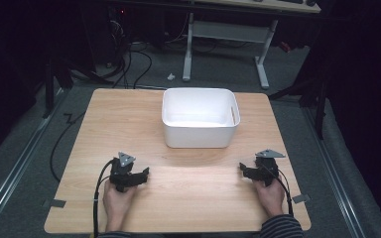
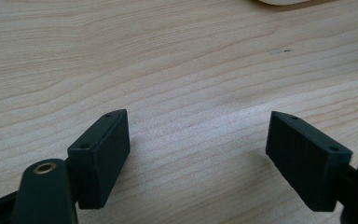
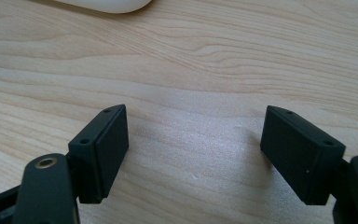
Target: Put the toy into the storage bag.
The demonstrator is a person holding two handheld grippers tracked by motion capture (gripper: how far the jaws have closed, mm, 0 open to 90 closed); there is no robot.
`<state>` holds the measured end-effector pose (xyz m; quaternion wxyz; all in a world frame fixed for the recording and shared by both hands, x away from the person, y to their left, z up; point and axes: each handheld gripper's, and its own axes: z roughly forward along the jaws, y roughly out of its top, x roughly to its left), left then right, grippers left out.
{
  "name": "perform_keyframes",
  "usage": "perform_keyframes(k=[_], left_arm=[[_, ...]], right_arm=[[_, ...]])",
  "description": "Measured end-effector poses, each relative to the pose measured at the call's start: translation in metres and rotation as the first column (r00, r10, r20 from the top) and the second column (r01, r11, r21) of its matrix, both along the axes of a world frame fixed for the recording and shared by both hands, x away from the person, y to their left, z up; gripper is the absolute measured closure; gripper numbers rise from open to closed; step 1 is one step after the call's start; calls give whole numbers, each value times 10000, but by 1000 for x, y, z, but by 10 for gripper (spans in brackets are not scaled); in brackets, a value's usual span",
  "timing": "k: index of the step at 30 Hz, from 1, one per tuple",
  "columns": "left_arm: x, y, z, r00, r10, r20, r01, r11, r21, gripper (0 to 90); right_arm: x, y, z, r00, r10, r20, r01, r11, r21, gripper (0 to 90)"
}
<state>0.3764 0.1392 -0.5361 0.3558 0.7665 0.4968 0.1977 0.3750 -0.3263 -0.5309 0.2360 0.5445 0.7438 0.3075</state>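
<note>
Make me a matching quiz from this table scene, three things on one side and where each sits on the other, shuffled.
Things:
1. bin
2. left tool
3. right tool

Places:
A. near right of the table, open
B. far middle of the table
C. near left of the table, open

Pairs: 1-B, 2-C, 3-A

I've got the high view looking forward and down over the whole wooden table (image 1: pixel 188 198). Each gripper view sits low and close above that tabletop, both catching the white bin (image 1: pixel 200 118) at their top edges.
</note>
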Motion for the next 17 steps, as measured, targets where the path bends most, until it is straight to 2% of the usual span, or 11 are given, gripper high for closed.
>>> perform_keyframes(k=[4, 17], left_arm=[[0, -4, 0, 10000, -33, 40, 32, 9993, 372, 216], [0, -4, 0, 10000, -54, 21, 53, 9994, 353, 207]], right_arm=[[0, 0, 0, 10000, -12, -7, 12, 10000, 7, 236], [0, 0, 0, 10000, -16, -4, 16, 10000, 3, 236]])
